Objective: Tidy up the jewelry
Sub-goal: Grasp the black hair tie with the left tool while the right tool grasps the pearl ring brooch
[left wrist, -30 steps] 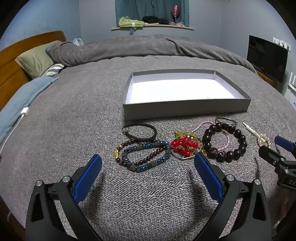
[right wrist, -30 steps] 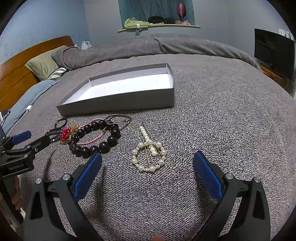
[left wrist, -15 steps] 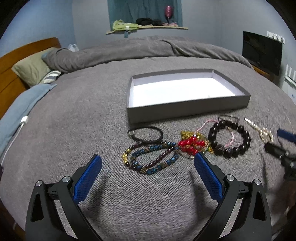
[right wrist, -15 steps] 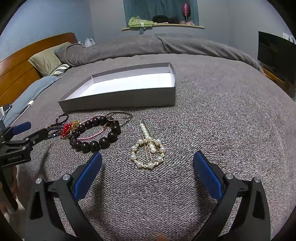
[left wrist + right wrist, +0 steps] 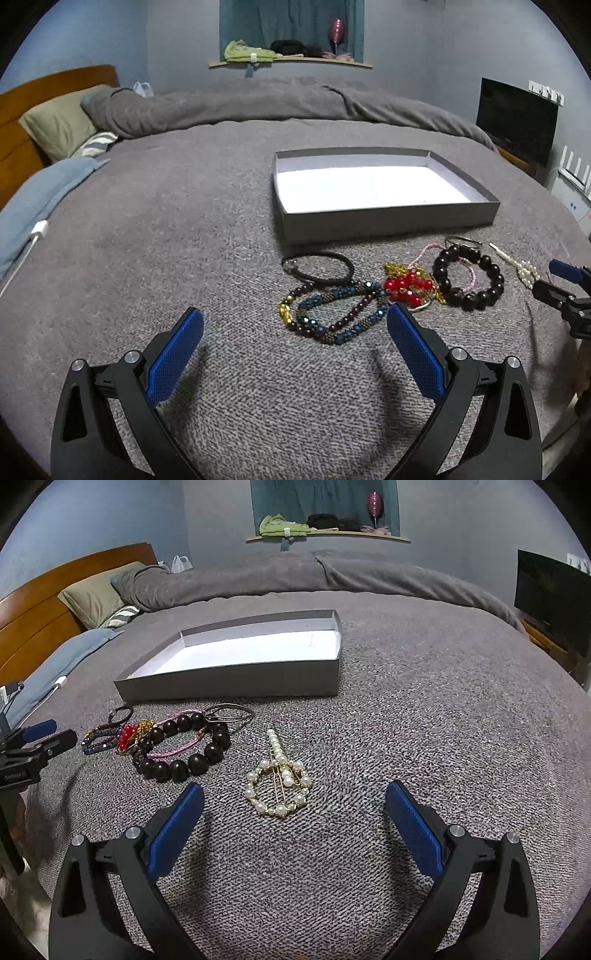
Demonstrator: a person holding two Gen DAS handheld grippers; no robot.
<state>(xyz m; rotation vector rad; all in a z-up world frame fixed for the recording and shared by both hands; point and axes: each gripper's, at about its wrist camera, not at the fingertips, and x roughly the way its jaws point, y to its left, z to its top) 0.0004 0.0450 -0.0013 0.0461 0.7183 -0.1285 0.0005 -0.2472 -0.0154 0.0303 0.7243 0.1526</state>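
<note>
While jaws narrow, right hand-held gripper (image 5: 293,805) empty | pearl clip (image 5: 279,781) ahead | blanket (image 5: 443,720) bare rightward

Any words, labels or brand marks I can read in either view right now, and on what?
Left tongs: small white print on the black body, too blurred to read.
Grey box: no text visible.
Television: dark screen, no text visible.

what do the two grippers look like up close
Both are alike: the left gripper and right gripper have black plastic frames with cut-out windows, silver round bolts, and flat blue textured pads. White lettering marks the left gripper's side in the right wrist view.
</note>
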